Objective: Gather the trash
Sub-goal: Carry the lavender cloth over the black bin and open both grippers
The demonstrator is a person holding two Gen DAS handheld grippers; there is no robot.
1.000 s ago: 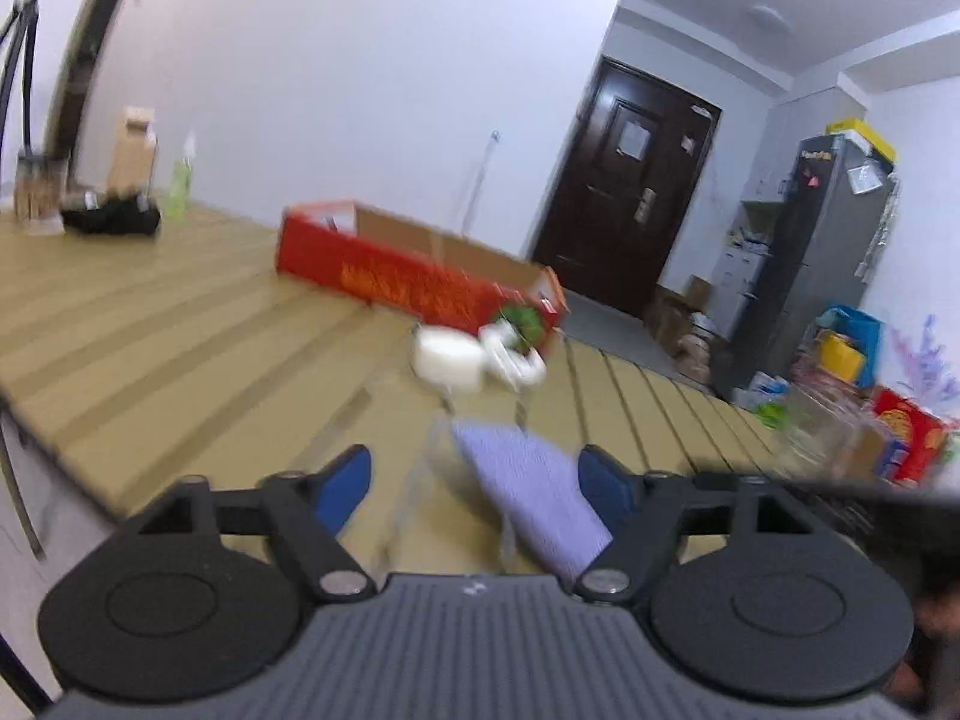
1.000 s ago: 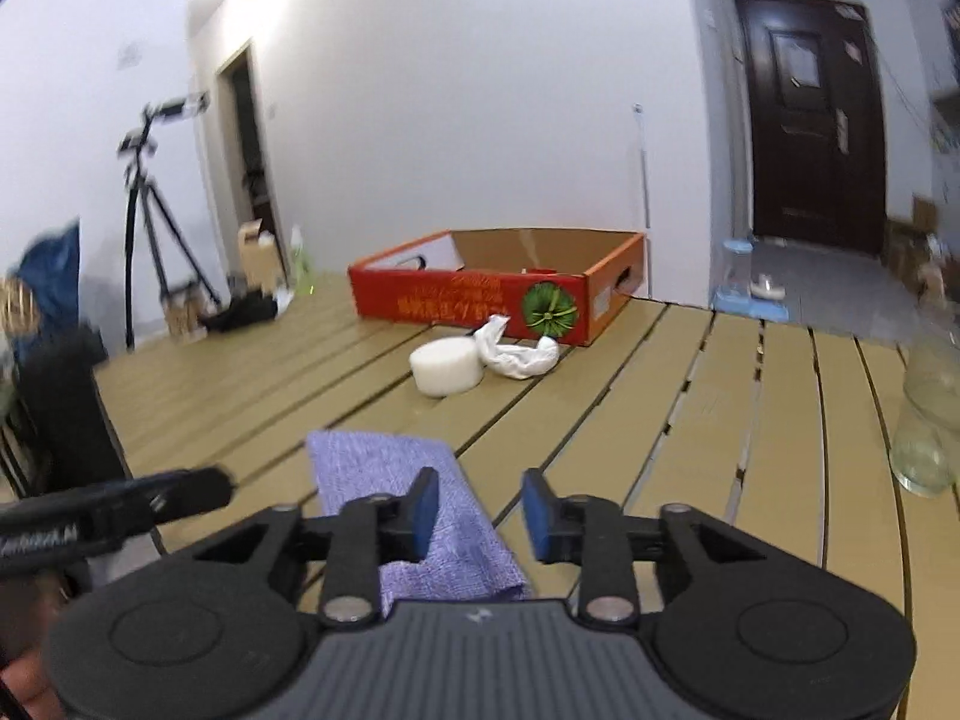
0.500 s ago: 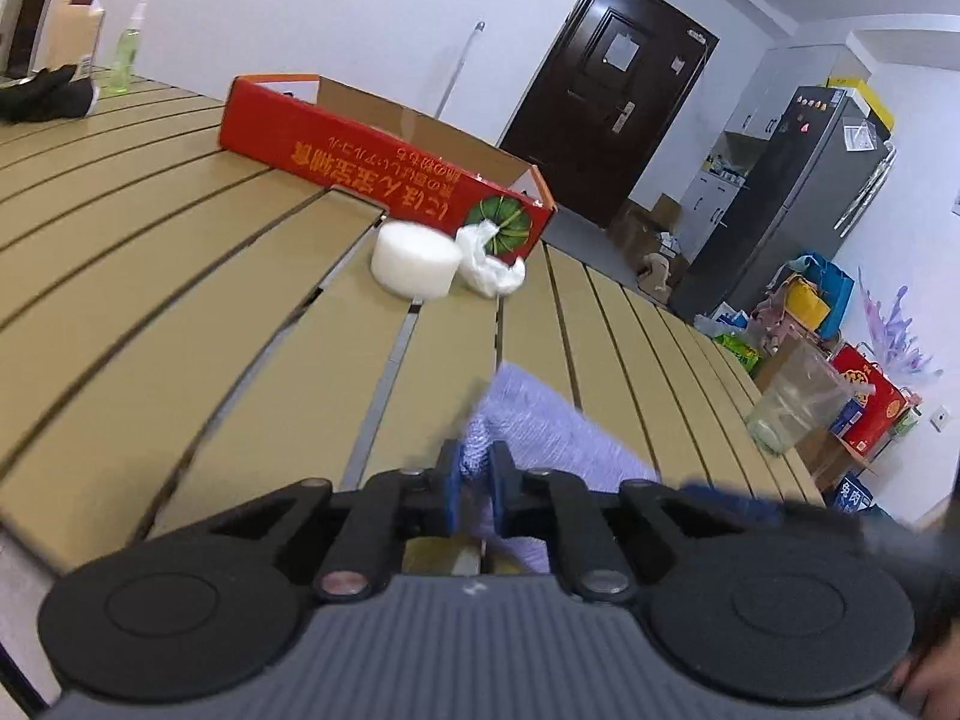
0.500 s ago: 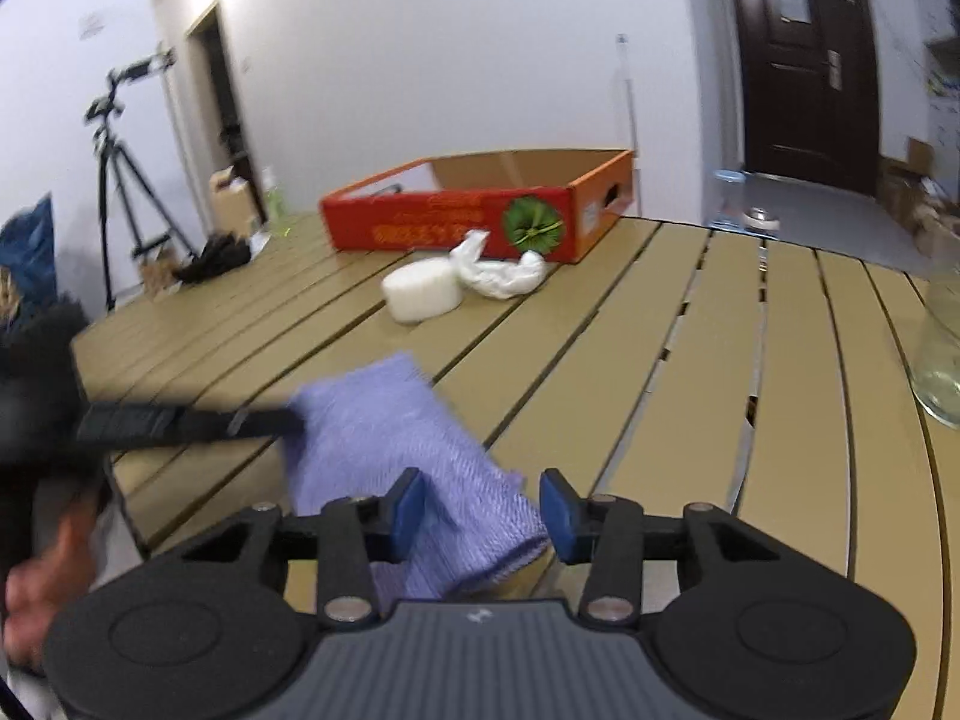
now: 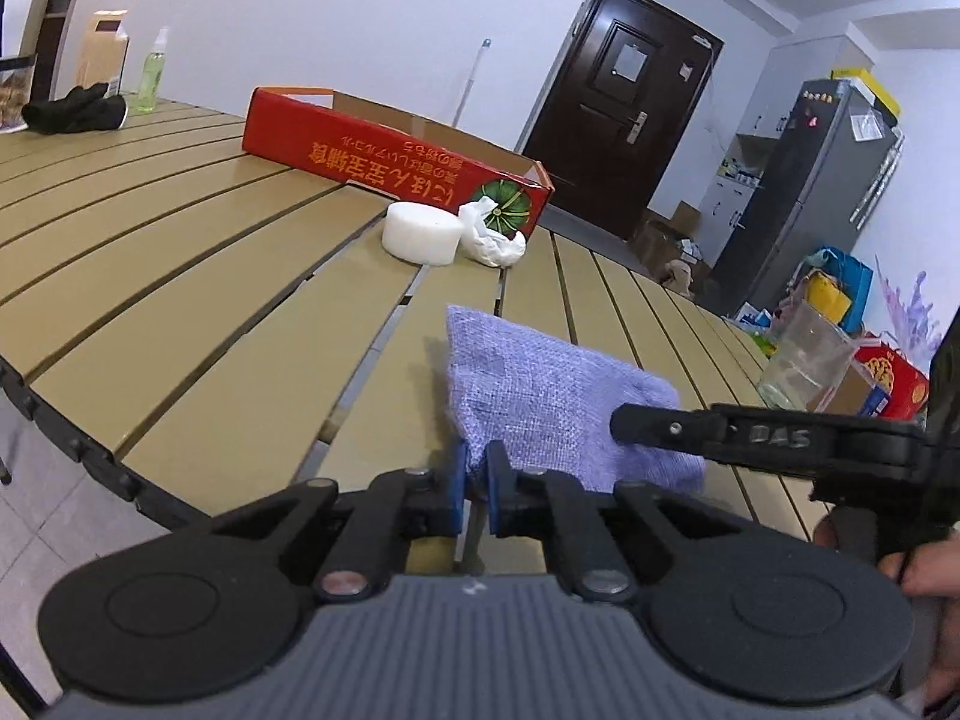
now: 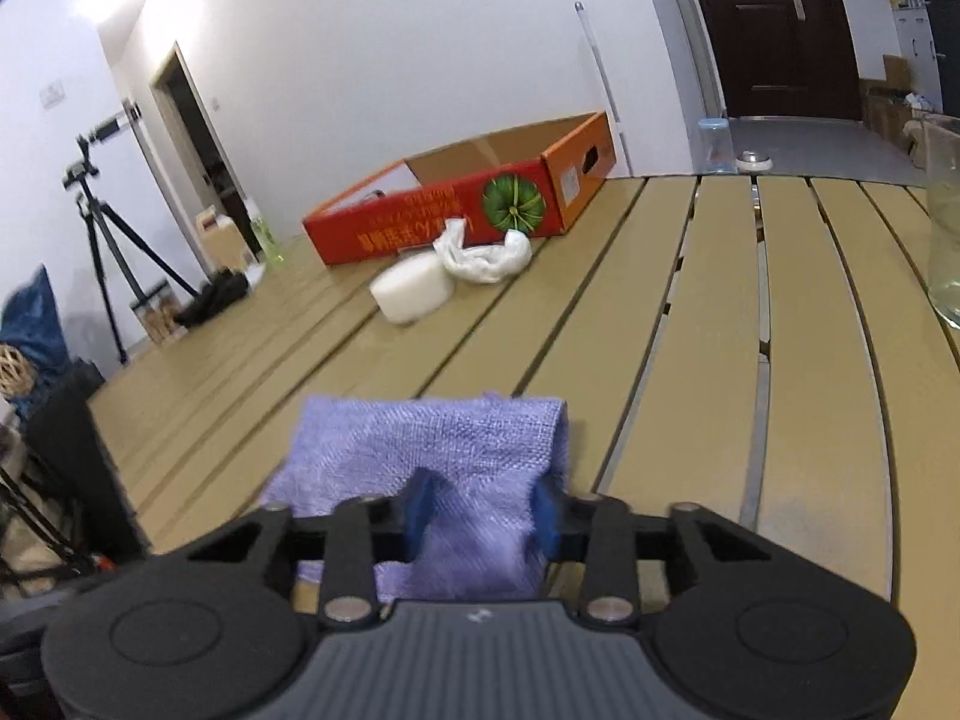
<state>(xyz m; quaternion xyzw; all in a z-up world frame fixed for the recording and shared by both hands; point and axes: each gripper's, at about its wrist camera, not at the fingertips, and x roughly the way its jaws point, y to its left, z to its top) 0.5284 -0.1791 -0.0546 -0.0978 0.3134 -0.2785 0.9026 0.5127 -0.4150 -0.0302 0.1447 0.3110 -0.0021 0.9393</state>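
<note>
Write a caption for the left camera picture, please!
Left tool pinches a purple cloth above the slatted table.

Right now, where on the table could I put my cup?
Bare slats lie between the purple woven cloth and the clear glass jar. It's crowded by the red cardboard box, where the white foam puck and crumpled white bag sit.

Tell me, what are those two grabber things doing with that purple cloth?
The left gripper is pinched shut on the edge of the purple woven cloth, lifting it off the tan slatted table. The right gripper is open around the cloth's other side. A crumpled white bag and white foam disc wait by the red cardboard box.
</note>
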